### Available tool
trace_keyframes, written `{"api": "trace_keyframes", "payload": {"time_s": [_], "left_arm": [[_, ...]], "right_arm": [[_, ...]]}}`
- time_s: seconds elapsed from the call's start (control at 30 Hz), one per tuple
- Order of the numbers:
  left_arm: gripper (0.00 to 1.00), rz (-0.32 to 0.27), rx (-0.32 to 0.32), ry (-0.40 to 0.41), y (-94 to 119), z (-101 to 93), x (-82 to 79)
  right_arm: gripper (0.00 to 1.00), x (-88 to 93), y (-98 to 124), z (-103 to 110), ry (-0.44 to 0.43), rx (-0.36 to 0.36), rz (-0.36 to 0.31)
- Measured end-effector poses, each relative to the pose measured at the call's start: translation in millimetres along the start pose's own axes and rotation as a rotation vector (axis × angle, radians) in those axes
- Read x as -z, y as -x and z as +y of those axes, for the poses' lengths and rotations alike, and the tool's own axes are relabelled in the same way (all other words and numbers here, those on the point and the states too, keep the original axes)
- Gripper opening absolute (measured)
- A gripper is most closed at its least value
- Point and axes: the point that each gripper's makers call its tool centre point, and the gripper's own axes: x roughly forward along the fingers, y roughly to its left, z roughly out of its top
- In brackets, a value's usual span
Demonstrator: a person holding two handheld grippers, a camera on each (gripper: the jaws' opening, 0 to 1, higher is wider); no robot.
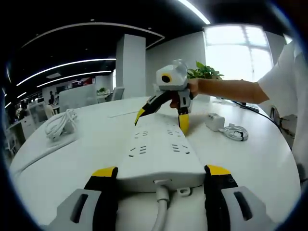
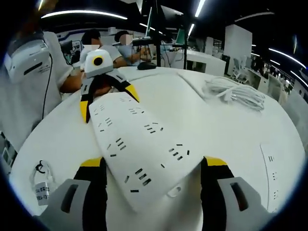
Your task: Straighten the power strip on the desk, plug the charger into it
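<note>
A long white power strip [image 1: 159,149] lies on the round white desk [image 1: 86,159]. Its cable end sits between the jaws of my left gripper [image 1: 160,171], which stand wide apart, close along its two sides. At the far end my right gripper [image 1: 161,122] straddles the strip with its yellow-tipped jaws spread. From the right gripper view, the power strip [image 2: 139,139] runs from between my right gripper [image 2: 154,161] away to the left gripper [image 2: 109,107]. The white charger [image 1: 215,120] with its coiled lead [image 1: 236,132] lies on the desk right of the strip.
A bundle of white cable [image 1: 60,125] [image 2: 236,94] lies to one side. A second white power strip [image 2: 272,178] lies by the desk edge. A tagged lead [image 2: 41,185] lies near my right gripper. A potted plant [image 1: 204,72] stands behind; people sit at the back.
</note>
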Motion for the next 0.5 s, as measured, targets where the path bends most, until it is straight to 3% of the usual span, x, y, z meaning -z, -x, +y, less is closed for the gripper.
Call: {"api": "trace_keyframes", "payload": {"time_s": [0.5], "left_arm": [[0.73,0.002,0.011,-0.003,0.1,-0.2,1.4]], "right_arm": [[0.77,1.1,0.9,3.6,-0.012,0.018,-0.013]]}}
